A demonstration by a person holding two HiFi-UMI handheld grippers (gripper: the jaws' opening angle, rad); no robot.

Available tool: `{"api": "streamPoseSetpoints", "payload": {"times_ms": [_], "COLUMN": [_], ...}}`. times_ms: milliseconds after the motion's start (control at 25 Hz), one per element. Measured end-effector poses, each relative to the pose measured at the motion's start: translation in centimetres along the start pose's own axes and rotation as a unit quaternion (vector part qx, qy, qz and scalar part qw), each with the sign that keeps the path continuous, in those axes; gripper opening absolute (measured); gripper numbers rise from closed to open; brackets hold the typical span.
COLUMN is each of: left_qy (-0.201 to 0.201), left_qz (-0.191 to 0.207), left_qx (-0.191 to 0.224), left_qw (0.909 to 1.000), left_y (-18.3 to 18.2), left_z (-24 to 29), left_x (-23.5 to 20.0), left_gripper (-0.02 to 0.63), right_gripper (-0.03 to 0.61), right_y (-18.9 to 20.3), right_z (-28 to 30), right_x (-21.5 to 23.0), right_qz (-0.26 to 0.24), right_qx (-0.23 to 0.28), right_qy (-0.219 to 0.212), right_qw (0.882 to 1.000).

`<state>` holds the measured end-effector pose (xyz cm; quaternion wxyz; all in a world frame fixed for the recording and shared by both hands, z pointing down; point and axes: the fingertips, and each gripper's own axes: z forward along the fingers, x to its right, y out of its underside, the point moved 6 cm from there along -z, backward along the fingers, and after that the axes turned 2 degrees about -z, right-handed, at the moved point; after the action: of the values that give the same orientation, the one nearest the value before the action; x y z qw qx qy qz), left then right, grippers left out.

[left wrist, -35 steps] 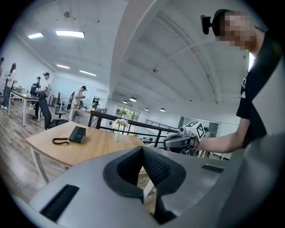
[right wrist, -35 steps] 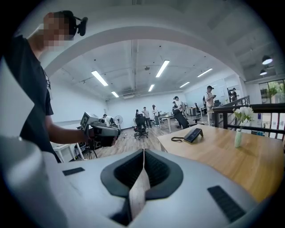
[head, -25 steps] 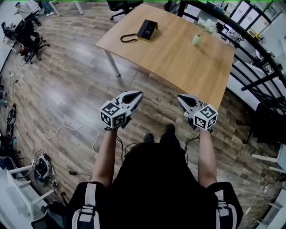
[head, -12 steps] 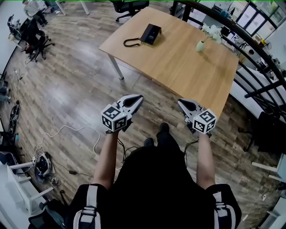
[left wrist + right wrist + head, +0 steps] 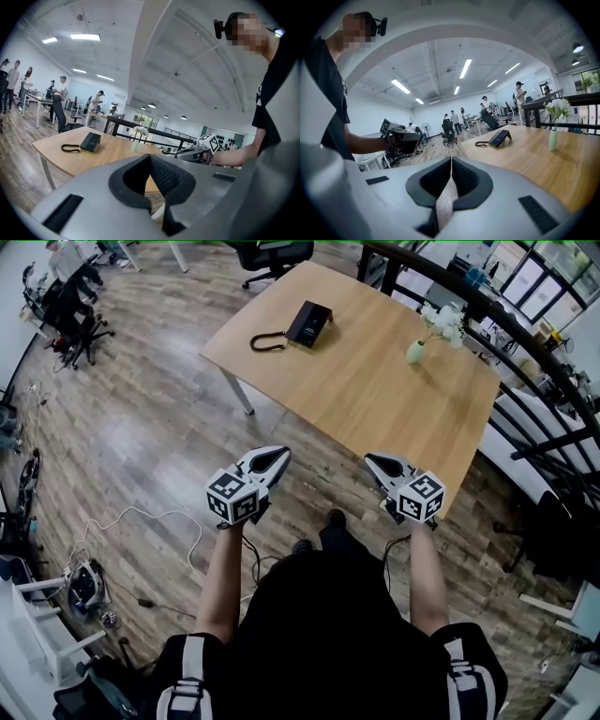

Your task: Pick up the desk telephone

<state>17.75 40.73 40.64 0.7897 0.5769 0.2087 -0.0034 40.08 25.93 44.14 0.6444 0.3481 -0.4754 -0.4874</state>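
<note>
Only the gripper views show people at distant desks under strip lights. The left gripper (image 5: 280,453) and right gripper (image 5: 371,459) are both closed and empty, short of the smooth wooden table (image 5: 375,390). The black, wedge-shaped desk telephone (image 5: 309,322) sits near the table's far corner, its handset seemingly cradled, above a plank floor (image 5: 141,427).

Black phone (image 5: 309,322), black coiled cord (image 5: 265,340); the bench (image 5: 375,399) shows pale honey wood-grain. Vase (image 5: 413,352) pale green, flowers (image 5: 442,321) white. Left tool (image 5: 281,454) and right tool (image 5: 370,460): grey shells, black pads, black-and-white checkered marker cubes. Floor (image 5: 141,437): streaky grey-brown planks.
</note>
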Motion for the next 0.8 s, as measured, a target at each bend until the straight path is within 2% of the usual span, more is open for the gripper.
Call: {"api": "streamPoseSetpoints", "payload": {"times_ms": [560, 800], "left_qy": [-0.042, -0.056], "left_qz": [-0.024, -0.015], "left_qx": [0.008, 0.010], "left_qw": [0.9988, 0.9983], "left_y": [-1.8, -2.2], "left_z": [4.1, 5.6], "left_x": [-0.9, -0.9], "left_gripper": [0.021, 0.021], "right_gripper": [0.025, 0.025], "right_y": [-1.2, -1.4], "right_z": [0.8, 1.2], "right_x": [6.0, 7.8], "right_qz": [0.009, 0.005], "right_qx": [-0.018, -0.030], "right_qy": [-0.035, -0.049], "right_qw": [0.999, 0.998]}}
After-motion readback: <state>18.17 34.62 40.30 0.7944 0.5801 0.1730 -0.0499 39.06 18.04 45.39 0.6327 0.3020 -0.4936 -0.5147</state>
